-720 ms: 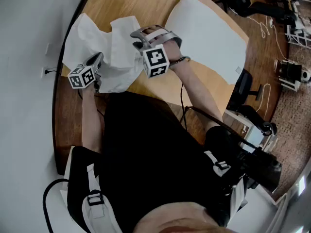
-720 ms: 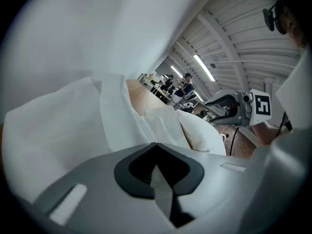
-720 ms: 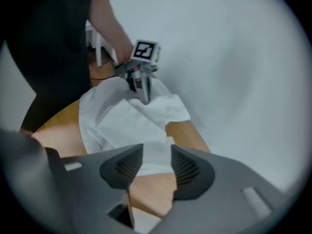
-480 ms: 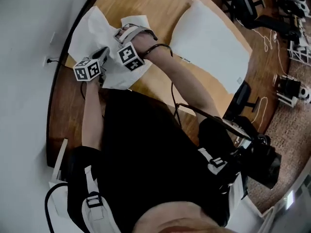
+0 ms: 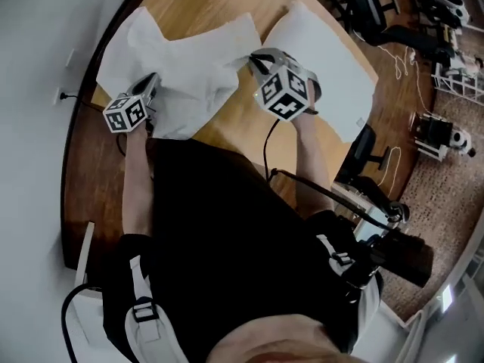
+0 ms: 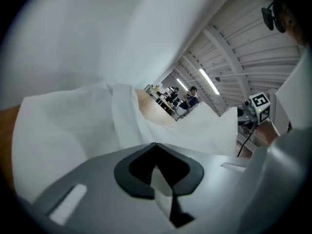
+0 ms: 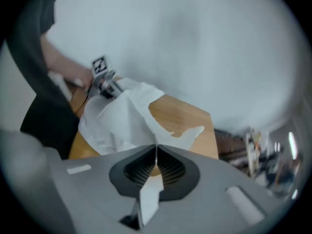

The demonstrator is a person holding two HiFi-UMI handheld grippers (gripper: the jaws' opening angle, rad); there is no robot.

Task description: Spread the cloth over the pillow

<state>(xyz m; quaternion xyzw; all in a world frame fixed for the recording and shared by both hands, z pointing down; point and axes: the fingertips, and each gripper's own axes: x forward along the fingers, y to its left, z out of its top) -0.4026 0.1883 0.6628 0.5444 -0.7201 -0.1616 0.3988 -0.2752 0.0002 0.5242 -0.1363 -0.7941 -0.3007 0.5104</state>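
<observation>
Cloth (image 5: 189, 63), white and rumpled, sags across the wooden table (image 5: 219, 2) beside the pillow (image 5: 333, 59), strung between our left gripper (image 5: 150, 89) and right gripper (image 5: 254, 57). The left reaches nearly level, while the right tips steeply down by the pillow's edge. Only the gripper views show both jaw pairs pinched tight on cloth edges.

Thin white cloth (image 5: 181, 66) on the table (image 5: 219, 6): matt, creased fabric. White pillow (image 5: 333, 74) on the table: smoother matt fabric. Table: light grained wood, darker brown rim, faint sheen. Shells of the left gripper (image 6: 156, 145) and right gripper (image 7: 156, 149): matt grey plastic; the right's 2 black pads (image 7: 171, 170) are ribbed. The floor (image 5: 454, 195) beside the table: rough speckled carpet.
</observation>
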